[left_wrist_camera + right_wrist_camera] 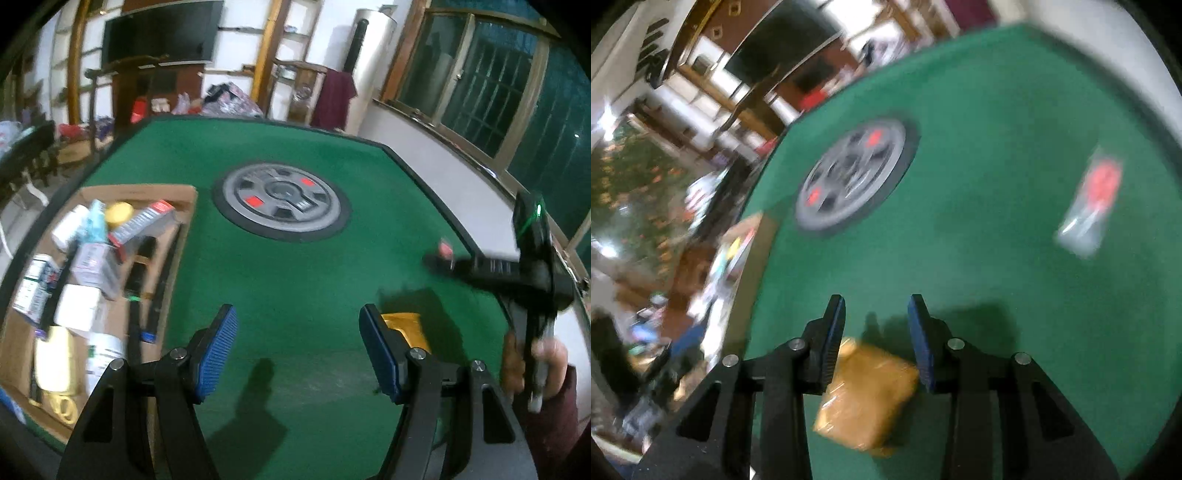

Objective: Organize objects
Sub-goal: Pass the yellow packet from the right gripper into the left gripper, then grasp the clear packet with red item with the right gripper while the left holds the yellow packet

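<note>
My left gripper [298, 310] hangs open over the green felt table [295, 266] with nothing between its blue pads. A yellow packet [404, 325] lies on the felt just behind its right finger. In the right wrist view the same yellow packet [866, 398] lies on the felt under the base of my right gripper [875, 299], whose jaws stand narrowly apart, bare felt showing between the pads. A blurred clear packet with red print [1089, 206] lies to the right. My right gripper [441, 258] reaches in from the right, near a small red item [445, 251].
A cardboard box [173, 192] at the table's left holds several bottles, cartons and tubes. A grey round disc [282, 203] sits in the table's middle. A hand [550, 365] holds the right gripper's handle. Table edge and windowed wall run along the right.
</note>
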Motion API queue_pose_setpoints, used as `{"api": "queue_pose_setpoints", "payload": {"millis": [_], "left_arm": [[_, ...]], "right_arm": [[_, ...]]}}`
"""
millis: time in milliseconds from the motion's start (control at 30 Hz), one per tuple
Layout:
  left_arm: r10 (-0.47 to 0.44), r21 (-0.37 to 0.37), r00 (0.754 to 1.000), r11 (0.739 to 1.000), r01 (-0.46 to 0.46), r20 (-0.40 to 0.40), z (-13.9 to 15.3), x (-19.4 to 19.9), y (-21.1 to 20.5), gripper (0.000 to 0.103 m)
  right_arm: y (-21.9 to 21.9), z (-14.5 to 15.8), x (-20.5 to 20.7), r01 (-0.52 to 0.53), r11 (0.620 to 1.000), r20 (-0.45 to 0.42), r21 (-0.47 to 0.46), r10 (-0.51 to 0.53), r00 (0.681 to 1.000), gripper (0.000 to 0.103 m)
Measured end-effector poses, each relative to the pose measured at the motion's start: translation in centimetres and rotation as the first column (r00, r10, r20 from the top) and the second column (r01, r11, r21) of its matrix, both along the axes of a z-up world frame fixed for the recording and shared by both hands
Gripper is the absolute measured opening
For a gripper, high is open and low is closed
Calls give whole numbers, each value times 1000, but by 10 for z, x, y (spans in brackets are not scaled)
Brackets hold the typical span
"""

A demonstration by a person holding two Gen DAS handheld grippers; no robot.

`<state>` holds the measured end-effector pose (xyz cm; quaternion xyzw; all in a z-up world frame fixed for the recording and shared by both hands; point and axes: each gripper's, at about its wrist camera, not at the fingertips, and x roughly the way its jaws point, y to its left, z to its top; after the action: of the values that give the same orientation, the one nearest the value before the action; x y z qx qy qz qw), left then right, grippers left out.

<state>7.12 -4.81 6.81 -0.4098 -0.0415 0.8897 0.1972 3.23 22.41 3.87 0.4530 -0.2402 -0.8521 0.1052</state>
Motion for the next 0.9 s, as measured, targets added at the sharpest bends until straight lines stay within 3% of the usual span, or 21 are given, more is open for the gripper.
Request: {"api": "queue_pose_setpoints", "payload": {"millis": [133,333,500,700,900], "left_arm": [[-77,35,995,997,75,56,-14,-2,23,62],[-144,74,976,988,134,162,-35,-4,65,62],[-163,44,968,987,157,193,-44,2,89,62],[-185,-43,964,980,197,191,-54,5,124,62],[-184,-191,977,960,202,112,-56,13,146,62]], "right_arm": [[45,16,3,211,976,-24,47,-210,977,35],[101,-8,-4,388,921,89,29,-389,917,39],[103,-21,-25,425,904,108,48,-428,897,39],[93,-30,-42,397,910,105,116,-409,906,40],[89,-26,-49,356,907,84,226,-383,920,40]]}}
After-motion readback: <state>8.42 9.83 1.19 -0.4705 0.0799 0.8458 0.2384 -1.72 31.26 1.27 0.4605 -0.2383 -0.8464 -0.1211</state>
